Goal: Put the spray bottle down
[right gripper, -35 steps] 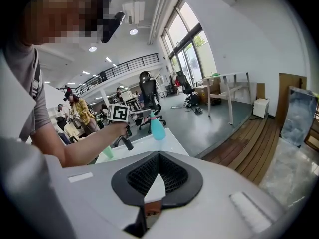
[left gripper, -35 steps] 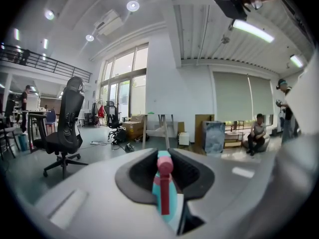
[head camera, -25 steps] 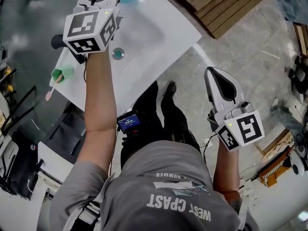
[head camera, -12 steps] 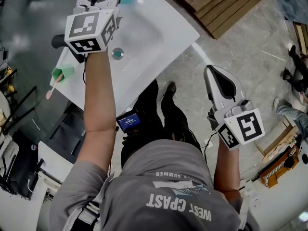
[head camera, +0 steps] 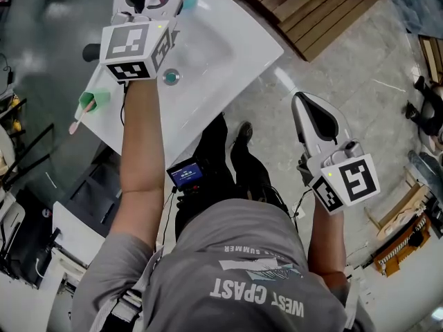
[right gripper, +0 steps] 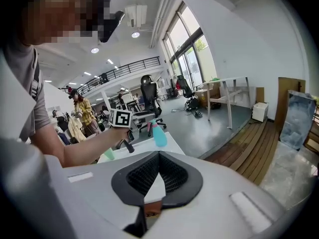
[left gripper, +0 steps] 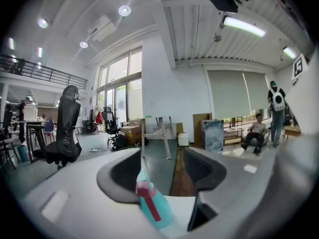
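Task stage: near its end, by judgement; the spray bottle (left gripper: 153, 207) appears to stand on the white table (head camera: 239, 30), at the far edge beyond the basin.
Done: bottle set down, as far as the views show; in the right gripper view it stands upright on the table top.
Left gripper (left gripper: 163, 169): jaws opening and wide apart; the bottle is between them, nearer the left jaw, with no pad seen pressing on it.
Left to do: probably only drawing the left gripper back clear of the bottle without tipping it.
Right gripper (right gripper: 158, 159): jaws together at the tips, nothing held; it hangs well apart from the table, over the floor.
Spray bottle, contents: teal body with a pink trigger; fill level cannot be told.
Basin (head camera: 204, 50): sunk into the table; only its drain (head camera: 171, 77) shows inside.
Cup (head camera: 95, 101): green, at the table's near left corner, holding a toothbrush (head camera: 75, 124) that sticks out over the rim.
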